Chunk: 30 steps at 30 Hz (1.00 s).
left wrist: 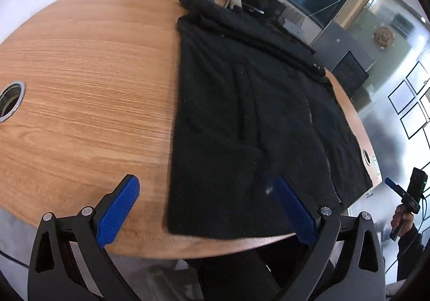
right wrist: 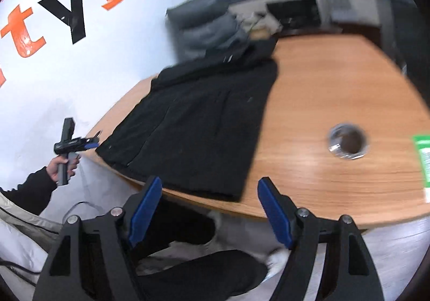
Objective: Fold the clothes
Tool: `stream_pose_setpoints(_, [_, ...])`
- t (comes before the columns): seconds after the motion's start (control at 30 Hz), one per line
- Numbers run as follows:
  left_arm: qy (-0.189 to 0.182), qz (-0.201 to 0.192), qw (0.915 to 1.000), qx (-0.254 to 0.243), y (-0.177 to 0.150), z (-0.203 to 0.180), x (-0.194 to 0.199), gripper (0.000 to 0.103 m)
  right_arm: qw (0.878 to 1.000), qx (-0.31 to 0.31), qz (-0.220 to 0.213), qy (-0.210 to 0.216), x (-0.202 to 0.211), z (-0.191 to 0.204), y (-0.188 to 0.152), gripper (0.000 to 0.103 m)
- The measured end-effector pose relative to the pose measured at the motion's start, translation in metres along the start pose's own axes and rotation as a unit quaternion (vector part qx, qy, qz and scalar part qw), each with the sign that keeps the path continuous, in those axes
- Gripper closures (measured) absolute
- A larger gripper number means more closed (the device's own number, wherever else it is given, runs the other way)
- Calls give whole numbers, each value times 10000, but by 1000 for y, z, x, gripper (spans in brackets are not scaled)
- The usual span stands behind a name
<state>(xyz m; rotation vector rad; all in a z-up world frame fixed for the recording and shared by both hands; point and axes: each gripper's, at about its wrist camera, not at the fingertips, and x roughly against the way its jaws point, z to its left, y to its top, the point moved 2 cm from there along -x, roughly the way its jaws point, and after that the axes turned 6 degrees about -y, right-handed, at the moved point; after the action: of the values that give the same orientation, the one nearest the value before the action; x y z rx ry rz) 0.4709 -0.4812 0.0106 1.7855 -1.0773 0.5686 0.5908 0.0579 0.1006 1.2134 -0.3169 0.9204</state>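
A black zip-up fleece jacket [left wrist: 250, 118] lies flat on the wooden table [left wrist: 88, 80], folded into a long panel with the zipper showing. In the right wrist view the jacket [right wrist: 196, 123] lies along the table's left part. My left gripper [left wrist: 205, 186] is open and empty over the table's near edge, at the jacket's hem. My right gripper [right wrist: 209, 188] is open and empty, just off the near table edge by the jacket's near corner. Each gripper also shows in the other's view: the right one [left wrist: 403, 193] and the left one [right wrist: 80, 143], both held in a hand.
A round cable grommet [left wrist: 9, 100] sits in the table at far left; another grommet [right wrist: 348, 143] lies right of the jacket. A green packet [right wrist: 423, 155] lies at the table's right edge. A grey sofa [right wrist: 209, 24] stands behind the table.
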Motion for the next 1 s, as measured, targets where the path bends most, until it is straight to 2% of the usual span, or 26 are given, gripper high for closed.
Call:
stream_pose_setpoints(0.13, [-111,275,9994,-163,1,-1,-11,1,9982,-206,477,283,-35,-9,4,24])
stream_pose_setpoints(0.27, [-146,356,9987,-323,2,-2,-16,0,9941,-497,929,266,-54,-38,2,27])
stream_pose_setpoints(0.3, [-248,367,9987,-262,3,1,-18,1,9929,-497,1031,323,-60,-41,2,33])
stream_pose_setpoints(0.33, [-346,388,9984,-212,4,3,-20,1,9919,-436,1123,396,-65,-41,-1,46])
stream_pose_setpoints(0.4, [-369,473,9978,-288,3,1,-19,6,9909,-273,1183,581,-70,-36,-3,59])
stream_pose_setpoints(0.5, [-301,602,9967,-462,0,-2,-16,14,9893,-368,1157,808,-76,-37,-2,63])
stream_pose_setpoints(0.6, [-330,658,9968,-298,4,6,-13,27,9871,-405,1208,966,-81,-39,1,68])
stream_pose_setpoints(0.63, [-347,671,9969,-216,5,10,-12,36,9865,-425,1223,998,-81,-40,1,71])
stream_pose_setpoints(0.67, [-351,689,9969,-154,6,14,-11,51,9859,-448,1235,1034,-83,-40,0,73])
stream_pose_setpoints(0.73, [-323,742,9967,-87,5,22,-7,65,9872,-327,1200,1000,-83,-35,-1,81])
stream_pose_setpoints(0.8, [-424,810,9958,40,6,27,-10,67,9891,-142,1134,925,-84,-30,-1,88])
stream_pose_setpoints(0.83, [-485,862,9951,85,6,27,-12,71,9900,-67,1090,896,-84,-27,-1,89])
stream_pose_setpoints(0.87, [-535,925,9942,98,5,28,-13,78,9909,18,1046,844,-82,-23,-1,90])
stream_pose_setpoints(1.0, [-819,1011,9911,284,0,30,-14,86,9939,307,871,594,-73,-7,0,91])
